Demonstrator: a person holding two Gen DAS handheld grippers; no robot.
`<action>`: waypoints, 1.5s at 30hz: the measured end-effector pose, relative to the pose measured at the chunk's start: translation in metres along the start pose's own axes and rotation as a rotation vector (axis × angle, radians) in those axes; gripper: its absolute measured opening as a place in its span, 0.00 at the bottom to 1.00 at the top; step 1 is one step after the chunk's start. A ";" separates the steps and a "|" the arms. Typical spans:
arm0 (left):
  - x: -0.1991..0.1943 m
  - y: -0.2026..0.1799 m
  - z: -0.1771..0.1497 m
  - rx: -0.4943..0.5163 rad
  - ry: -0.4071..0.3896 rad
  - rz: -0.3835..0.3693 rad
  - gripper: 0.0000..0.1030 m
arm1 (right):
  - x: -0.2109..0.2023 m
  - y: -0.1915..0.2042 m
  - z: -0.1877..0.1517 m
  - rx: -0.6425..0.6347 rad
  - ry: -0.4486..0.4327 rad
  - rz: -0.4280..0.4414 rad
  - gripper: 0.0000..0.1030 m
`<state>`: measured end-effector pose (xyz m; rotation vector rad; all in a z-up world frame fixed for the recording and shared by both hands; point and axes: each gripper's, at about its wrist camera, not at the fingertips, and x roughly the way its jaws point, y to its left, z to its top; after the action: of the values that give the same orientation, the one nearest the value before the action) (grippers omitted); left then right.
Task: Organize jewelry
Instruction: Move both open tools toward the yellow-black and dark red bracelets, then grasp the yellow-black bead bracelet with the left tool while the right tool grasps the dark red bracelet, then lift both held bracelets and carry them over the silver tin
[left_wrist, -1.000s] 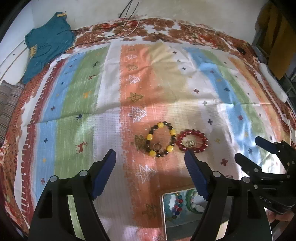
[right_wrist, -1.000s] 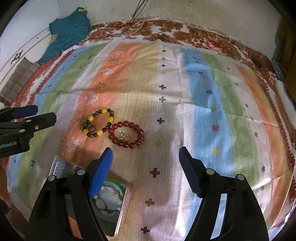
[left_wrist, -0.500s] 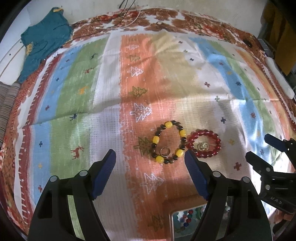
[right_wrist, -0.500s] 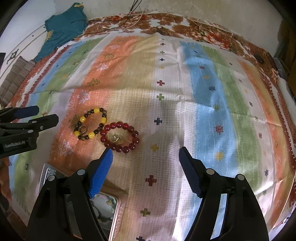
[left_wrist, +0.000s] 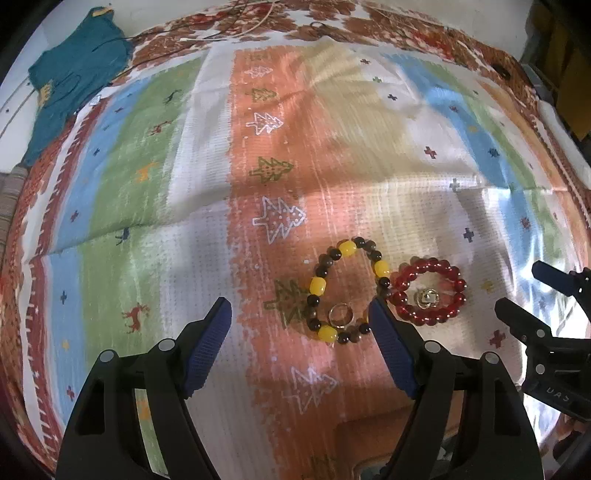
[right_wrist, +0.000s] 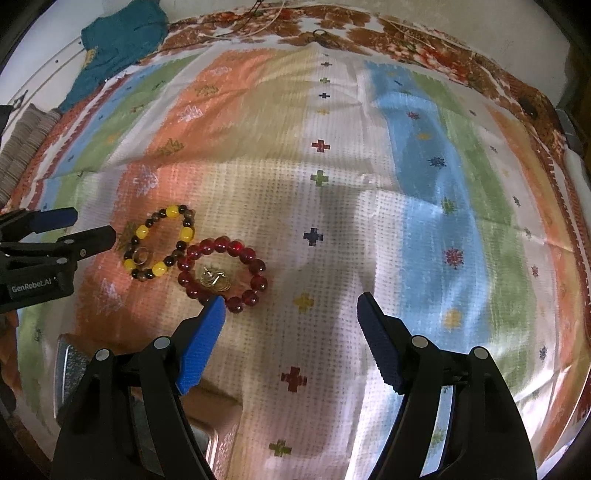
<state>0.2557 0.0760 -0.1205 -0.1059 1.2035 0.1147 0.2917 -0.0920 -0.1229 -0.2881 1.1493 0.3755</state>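
Note:
A yellow and brown bead bracelet (left_wrist: 347, 288) lies on the striped cloth with a metal ring (left_wrist: 340, 314) inside it. A red bead bracelet (left_wrist: 428, 291) lies touching it on the right, with a gold earring (left_wrist: 425, 297) inside. My left gripper (left_wrist: 300, 347) is open and empty, its right finger just in front of the yellow bracelet. My right gripper (right_wrist: 290, 334) is open and empty, its left fingertip at the near edge of the red bracelet (right_wrist: 223, 267). The yellow bracelet (right_wrist: 160, 242) and left gripper (right_wrist: 70, 230) show in the right wrist view.
A metal tin (right_wrist: 70, 369) sits at the near edge, mostly hidden behind my grippers. A teal garment (left_wrist: 70, 85) lies at the far left corner. Cords (left_wrist: 236, 29) run along the far edge. The cloth (left_wrist: 295, 155) covers the whole surface.
Both grippers have moved forward toward the two bracelets, which now sit closer to the fingertips. The tin has slid mostly out of view beneath them. Both grippers stay open.

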 end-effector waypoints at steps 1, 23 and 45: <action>0.001 0.000 0.001 0.000 0.000 -0.001 0.74 | 0.002 0.000 0.000 -0.002 0.003 -0.001 0.72; 0.047 -0.002 0.014 0.043 0.065 0.007 0.63 | 0.047 0.009 0.014 -0.058 0.080 -0.022 0.72; 0.050 0.021 0.009 -0.025 0.059 0.045 0.11 | 0.050 0.019 0.009 -0.081 0.090 0.035 0.16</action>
<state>0.2790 0.1000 -0.1648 -0.1046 1.2635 0.1673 0.3090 -0.0643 -0.1656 -0.3585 1.2307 0.4442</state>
